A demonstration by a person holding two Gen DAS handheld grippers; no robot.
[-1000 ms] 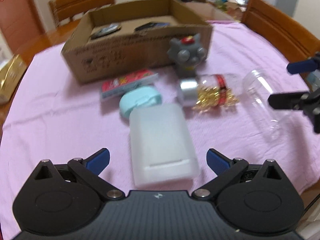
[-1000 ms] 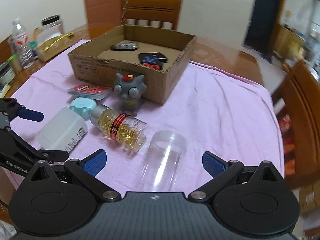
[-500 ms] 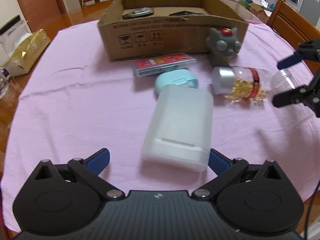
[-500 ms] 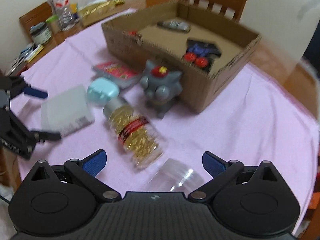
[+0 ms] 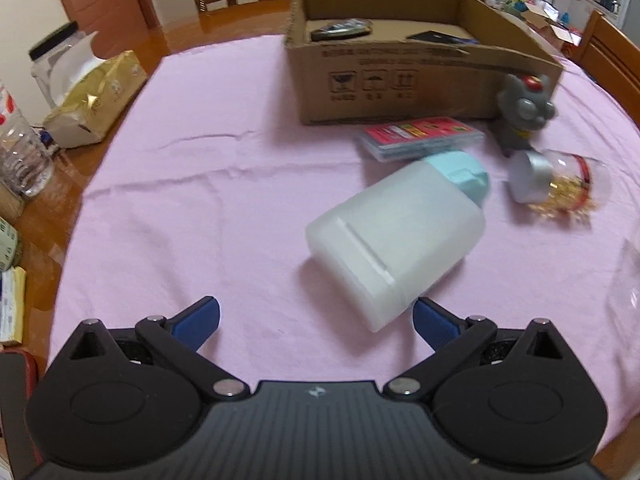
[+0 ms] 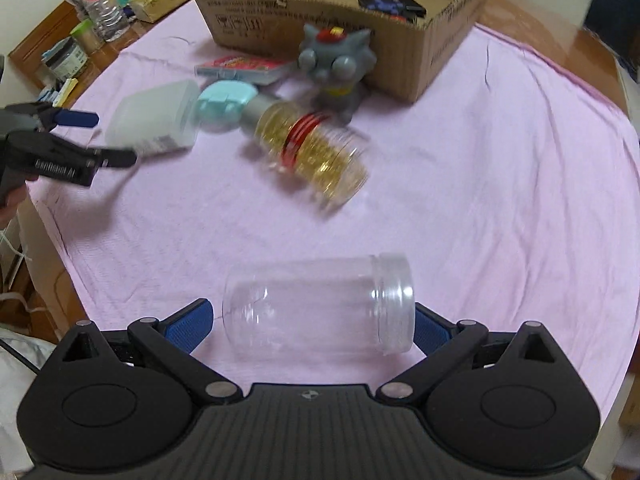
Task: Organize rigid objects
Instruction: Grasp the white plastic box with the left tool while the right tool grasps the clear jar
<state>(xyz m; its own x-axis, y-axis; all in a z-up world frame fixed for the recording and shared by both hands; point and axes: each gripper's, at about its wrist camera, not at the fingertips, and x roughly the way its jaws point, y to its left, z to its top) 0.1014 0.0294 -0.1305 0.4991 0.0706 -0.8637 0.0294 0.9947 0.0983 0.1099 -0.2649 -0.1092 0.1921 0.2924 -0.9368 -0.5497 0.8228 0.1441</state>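
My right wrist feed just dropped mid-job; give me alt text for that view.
The open right gripper brackets a clear empty jar lying sideways on the pink tablecloth. Beyond lie a capsule bottle, a grey toy figure and a cardboard box; at left, the left gripper nears a white bottle.

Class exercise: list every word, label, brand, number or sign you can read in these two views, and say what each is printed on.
"GenRobot.AI": on the side of the left tongs.
Three handling pictograms, captions blurred: cardboard box.
Printed line along the box's top edge: too blurred to read.
Red card pack: print unreadable.
Capsule bottle red band: blurred.
White container sticker: too small.
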